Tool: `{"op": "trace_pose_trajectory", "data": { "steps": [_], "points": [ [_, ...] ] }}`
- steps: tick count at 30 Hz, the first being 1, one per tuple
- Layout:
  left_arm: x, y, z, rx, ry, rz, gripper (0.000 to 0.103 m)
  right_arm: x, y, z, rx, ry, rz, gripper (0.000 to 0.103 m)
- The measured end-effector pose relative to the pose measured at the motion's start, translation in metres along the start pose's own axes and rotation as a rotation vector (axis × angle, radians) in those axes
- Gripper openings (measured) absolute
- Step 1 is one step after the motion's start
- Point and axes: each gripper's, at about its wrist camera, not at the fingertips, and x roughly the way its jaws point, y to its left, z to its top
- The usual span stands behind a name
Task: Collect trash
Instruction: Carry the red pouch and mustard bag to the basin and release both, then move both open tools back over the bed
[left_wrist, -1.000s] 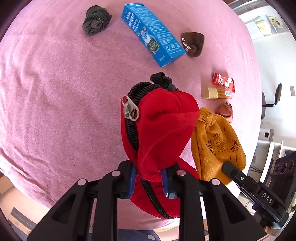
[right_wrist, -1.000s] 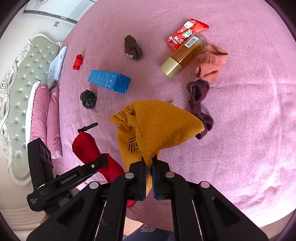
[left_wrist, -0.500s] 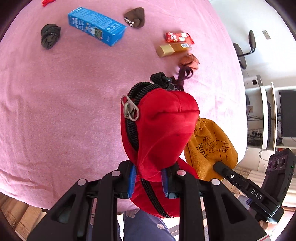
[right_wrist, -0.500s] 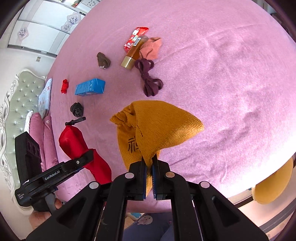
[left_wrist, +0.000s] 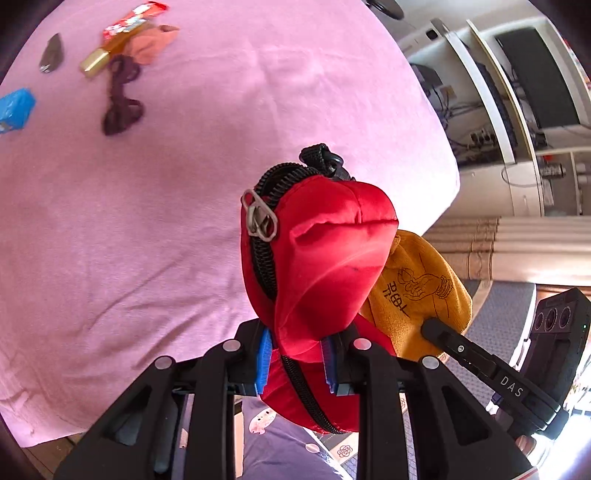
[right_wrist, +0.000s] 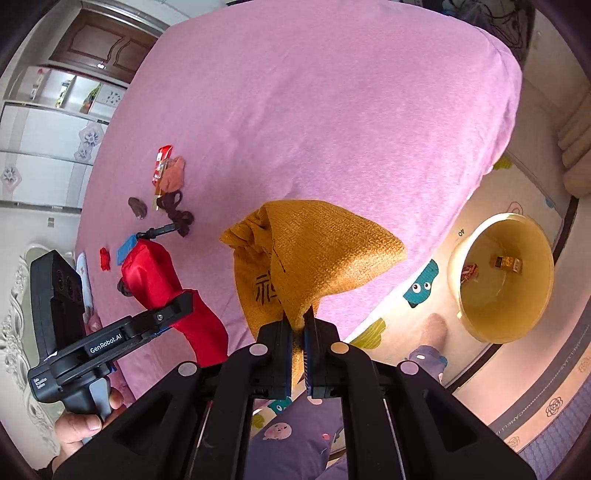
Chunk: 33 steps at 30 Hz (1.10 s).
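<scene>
Both grippers had swung from over the middle of the pink bed (right_wrist: 332, 110) to its near right corner, bringing a yellow bin (right_wrist: 532, 317) on the floor into the right wrist view. The left gripper (left_wrist: 295, 360) stayed clenched on the red zip pouch (left_wrist: 325, 258); the right gripper (right_wrist: 298, 345) gripped the mustard drawstring bag (right_wrist: 325, 251). Far left on the bed lay a red wrapper (right_wrist: 161, 168), a bottle (left_wrist: 98, 61) and socks.

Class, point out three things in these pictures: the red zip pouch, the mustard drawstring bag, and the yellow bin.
red zip pouch (left_wrist: 325, 258): left wrist view, bulging red fabric.
mustard drawstring bag (right_wrist: 325, 243): right wrist view, woven side.
yellow bin (right_wrist: 495, 306): right wrist view, inner wall.
</scene>
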Motion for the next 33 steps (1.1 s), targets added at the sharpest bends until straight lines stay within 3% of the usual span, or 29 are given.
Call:
{"op": "trace_pose_trajectory", "data": {
  "steps": [8, 16, 21, 23, 25, 27, 33],
  "points": [
    [0.081, -0.13, -0.027, 0.149, 0.133, -0.02, 0.024, -0.06, -0.136, -0.012, 0.217, -0.085, -0.026, 0.005],
    [0.156, -0.223, -0.048, 0.265, 0.248, 0.007, 0.025, -0.084, -0.247, -0.029, 0.385, -0.109, -0.039, 0.005],
    [0.199, -0.257, -0.061, 0.314, 0.298, 0.033, 0.026, -0.082, -0.288, -0.033, 0.451, -0.104, -0.041, 0.005],
    [0.214, -0.267, -0.065, 0.331, 0.329, 0.037, 0.033, -0.083, -0.3, -0.034, 0.462, -0.098, -0.049, 0.008],
    [0.223, -0.271, -0.068, 0.357, 0.363, 0.047, 0.057, -0.082, -0.309, -0.034, 0.47, -0.095, -0.056, 0.015],
    [0.228, -0.271, -0.072, 0.387, 0.388, 0.068, 0.065, -0.081, -0.315, -0.033, 0.478, -0.09, -0.058, 0.025],
    [0.241, -0.269, -0.074, 0.391, 0.397, 0.101, 0.066, -0.083, -0.323, -0.031, 0.491, -0.096, -0.052, 0.028]
  ]
}}
